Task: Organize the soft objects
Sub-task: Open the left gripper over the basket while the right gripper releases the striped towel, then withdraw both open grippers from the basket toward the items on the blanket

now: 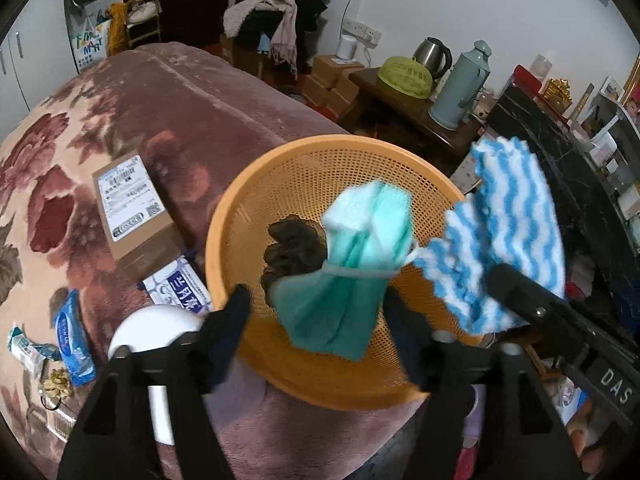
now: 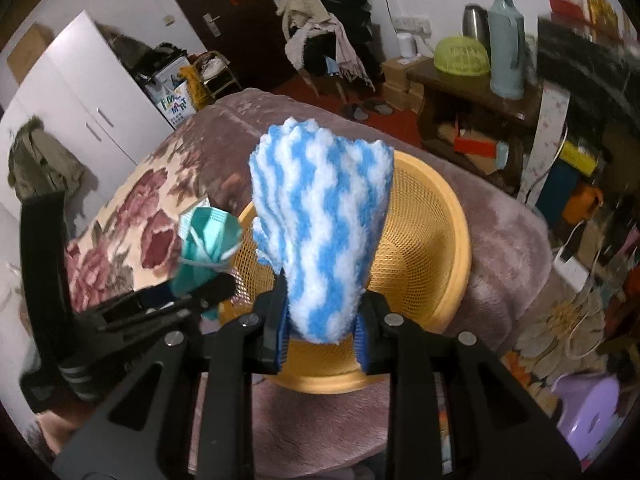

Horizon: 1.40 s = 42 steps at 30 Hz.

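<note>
We hold both cloths above the basket, ready to drop. The left gripper is wide, and the green cloth seems loose. The right gripper pinches the striped cloth.

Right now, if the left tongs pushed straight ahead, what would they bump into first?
Probably the teal cloth hanging just ahead of the left tongs, directly between their open fingers. Beyond it lie the orange basket and a dark glove inside, though depth is hard to judge.
</note>
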Motion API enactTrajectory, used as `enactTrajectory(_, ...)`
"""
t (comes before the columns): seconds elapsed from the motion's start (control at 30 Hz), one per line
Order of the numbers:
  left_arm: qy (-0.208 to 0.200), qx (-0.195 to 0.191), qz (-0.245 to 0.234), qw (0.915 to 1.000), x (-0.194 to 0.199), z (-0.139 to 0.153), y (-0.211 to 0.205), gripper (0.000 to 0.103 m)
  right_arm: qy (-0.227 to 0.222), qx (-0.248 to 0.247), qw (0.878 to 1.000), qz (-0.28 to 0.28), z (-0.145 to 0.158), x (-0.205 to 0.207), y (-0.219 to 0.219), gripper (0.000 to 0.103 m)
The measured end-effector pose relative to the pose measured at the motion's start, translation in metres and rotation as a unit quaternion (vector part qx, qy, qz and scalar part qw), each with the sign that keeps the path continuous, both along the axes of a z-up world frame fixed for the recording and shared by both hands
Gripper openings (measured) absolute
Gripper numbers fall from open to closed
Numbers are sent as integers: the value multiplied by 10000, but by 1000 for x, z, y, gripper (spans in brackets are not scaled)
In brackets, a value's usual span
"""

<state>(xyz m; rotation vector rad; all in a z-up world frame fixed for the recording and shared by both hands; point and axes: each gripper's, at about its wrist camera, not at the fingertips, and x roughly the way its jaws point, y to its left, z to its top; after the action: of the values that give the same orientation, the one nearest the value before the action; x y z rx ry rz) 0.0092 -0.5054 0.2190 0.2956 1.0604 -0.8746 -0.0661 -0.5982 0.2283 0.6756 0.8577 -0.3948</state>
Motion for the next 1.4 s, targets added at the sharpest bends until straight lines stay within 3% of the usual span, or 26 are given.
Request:
enactTrajectory(0.07,-35,34,-11,10000,-1,-1,-1,86,49,124,9998,-129,-4,-3,-4,45)
enactTrajectory(0.13,-142,49,-53,9999,-5,-1,0,94,51,105,9997,-226,-5,-8,-4,72)
enactTrajectory(0.2,-268,81,-63,9996,-8,1,2,95,68,52,9995,-290,-4,-12,-4,84)
enactTrajectory(0.43,-502,76,-76,9987,-12,9,10,98,155,-14,9991,-406,-1,-19,-1,101)
enactTrajectory(1.4,-416,-124,343,9985,-8,32,69,98,178,-453,9988,-112,26,-23,39,103)
